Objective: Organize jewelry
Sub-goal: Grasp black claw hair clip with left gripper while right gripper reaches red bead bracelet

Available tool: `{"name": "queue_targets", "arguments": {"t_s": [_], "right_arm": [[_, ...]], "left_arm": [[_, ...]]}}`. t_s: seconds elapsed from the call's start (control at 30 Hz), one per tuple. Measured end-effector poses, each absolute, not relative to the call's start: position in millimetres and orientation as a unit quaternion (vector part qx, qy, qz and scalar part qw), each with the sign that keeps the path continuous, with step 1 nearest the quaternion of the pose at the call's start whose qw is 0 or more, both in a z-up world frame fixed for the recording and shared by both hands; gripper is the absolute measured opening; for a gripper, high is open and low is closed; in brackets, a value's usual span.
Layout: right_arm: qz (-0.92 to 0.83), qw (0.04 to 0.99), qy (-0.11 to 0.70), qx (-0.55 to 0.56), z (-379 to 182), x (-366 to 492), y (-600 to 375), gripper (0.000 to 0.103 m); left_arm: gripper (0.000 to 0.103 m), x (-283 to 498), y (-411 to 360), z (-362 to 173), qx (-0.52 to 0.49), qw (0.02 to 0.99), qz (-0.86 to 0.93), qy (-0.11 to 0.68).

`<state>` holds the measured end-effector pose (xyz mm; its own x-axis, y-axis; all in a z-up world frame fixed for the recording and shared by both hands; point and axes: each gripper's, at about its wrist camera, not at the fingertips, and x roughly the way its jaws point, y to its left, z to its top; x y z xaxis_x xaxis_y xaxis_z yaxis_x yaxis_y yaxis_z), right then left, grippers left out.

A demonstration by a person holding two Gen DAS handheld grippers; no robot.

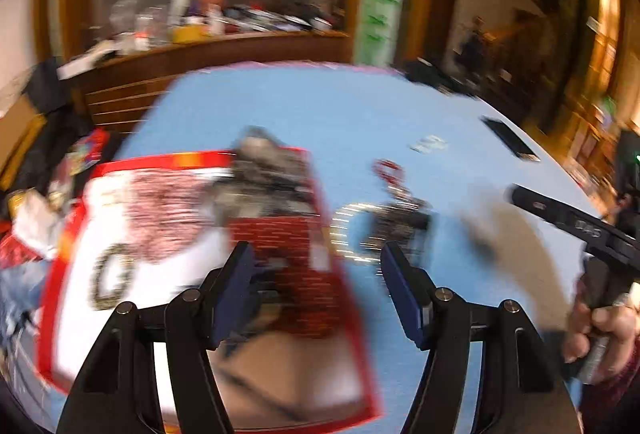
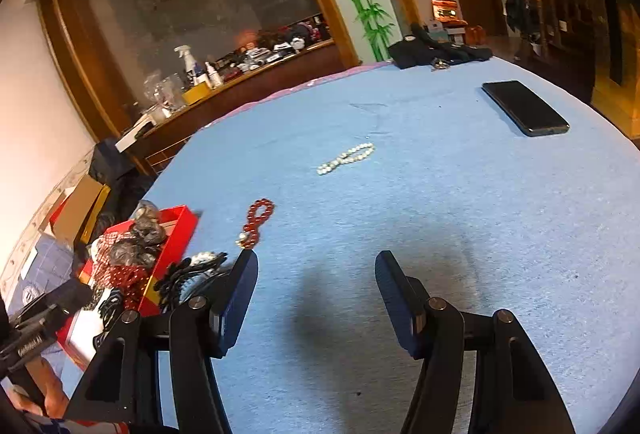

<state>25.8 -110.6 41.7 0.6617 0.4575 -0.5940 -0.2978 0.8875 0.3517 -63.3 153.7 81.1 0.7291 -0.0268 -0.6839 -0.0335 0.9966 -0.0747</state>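
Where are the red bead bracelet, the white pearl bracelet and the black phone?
Red bead bracelet [image 2: 258, 222]: right wrist view, middle of loop.
White pearl bracelet [image 2: 346, 158]: right wrist view, mid-strand.
Black phone [image 2: 524, 107]: right wrist view, screen centre.

A round table covered with a light blue cloth [image 2: 440, 202] carries everything. In the right wrist view, a white pearl bracelet [image 2: 346, 158] lies near the centre, pinched into a figure eight. At about seven o'clock from it, apart on the cloth, lies a dark red bead bracelet [image 2: 258, 220], also twisted into a figure eight. At nine o'clock, on the table's left edge, sits a red open box [image 2: 176, 246] heaped with jewelry; a black beaded piece [image 2: 192, 268] lies touching its right side. At two o'clock rests a black phone [image 2: 524, 108], face down. At twelve o'clock, on the far rim, lies a pile of dark clothing [image 2: 432, 52].
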Motion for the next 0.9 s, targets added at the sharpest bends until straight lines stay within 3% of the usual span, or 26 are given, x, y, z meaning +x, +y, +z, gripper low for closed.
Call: {"name": "queue_targets", "arguments": {"t_s": [0.23, 0.3, 0.53, 0.57, 0.63, 0.67, 0.9], "right_arm": [[0.235, 0.899, 0.352, 0.112, 42, 23, -103, 0.066], [0.24, 0.897, 0.352, 0.121, 42, 24, -106, 0.067], [0.247, 0.888, 0.359, 0.147, 41, 25, -111, 0.067], [0.248, 0.888, 0.359, 0.149, 41, 25, -112, 0.067], [0.247, 0.887, 0.359, 0.152, 41, 25, -113, 0.067], [0.247, 0.887, 0.359, 0.154, 41, 25, -113, 0.067], [0.224, 0.887, 0.363, 0.177, 37, 29, -122, 0.067]], "left_arm": [[0.065, -7, 112, 63, -0.013, 0.904, -0.032, 0.427], [0.077, 7, 101, 53, -0.01, 0.89, -0.05, 0.454], [0.077, 30, 67, 28, 0.038, 0.878, -0.033, 0.477], [0.074, 30, 65, 26, 0.042, 0.877, -0.028, 0.477], [0.053, 32, 64, 25, 0.046, 0.879, -0.019, 0.475], [0.036, 33, 65, 25, 0.039, 0.879, -0.021, 0.476], [0.033, 28, 77, 53, -0.014, 0.899, -0.049, 0.434]]}}
